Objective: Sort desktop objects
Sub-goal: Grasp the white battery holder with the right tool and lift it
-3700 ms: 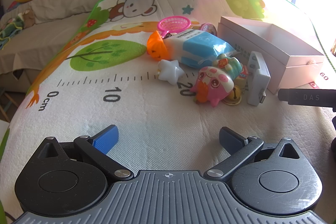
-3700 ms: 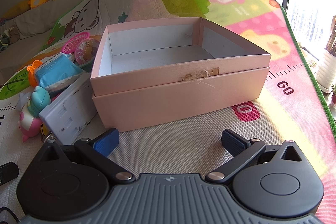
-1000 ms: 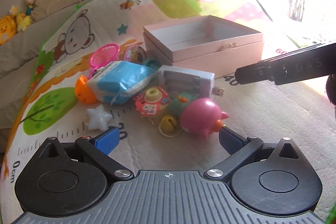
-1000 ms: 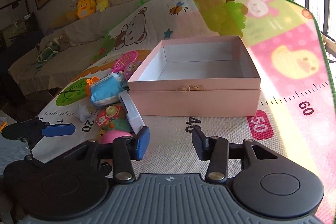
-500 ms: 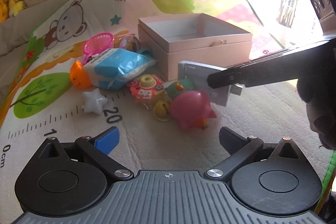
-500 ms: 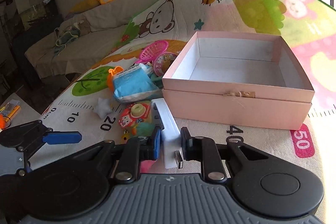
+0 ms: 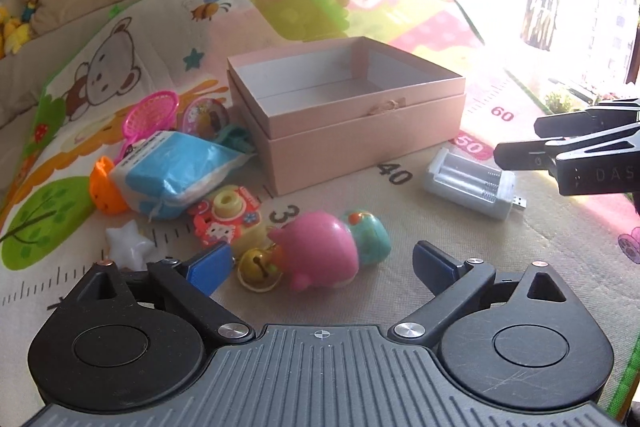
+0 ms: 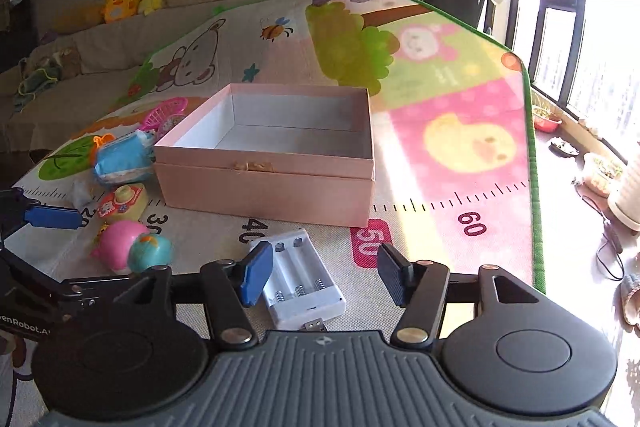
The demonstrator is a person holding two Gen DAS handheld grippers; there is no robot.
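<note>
I am looking down the right gripper (image 8: 324, 275) at the charger (image 8: 298, 277), which is lying flat on the mat (image 8: 460, 147) in front of the box (image 8: 264, 187), near the 40 and 50 marks. My right fingers are spread wide and holding nothing; the left pad is sitting just over the charger's edge, the right pad standing clear of it. The charger is lying bays-up with its springs showing and its USB plug pointing toward me.

I am judging it as a light, rigid plastic shell, smooth enough to slip if pinched by a corner. I would be taking it across its two long sides, about mid-length, and staying off the plug, which looks like the weak part.

My left gripper (image 7: 320, 263) is also wide open and empty, hovering by the pink toy (image 7: 320, 255) and the bell (image 7: 258, 265). That toy looks rounded and glossy, likely to squirt out of a shallow pinch, so I would be closing around its widest part. The tissue pack (image 7: 176, 175) further back is looking soft and would squash rather than slide.

The box is open and I am seeing nothing inside it.
</note>
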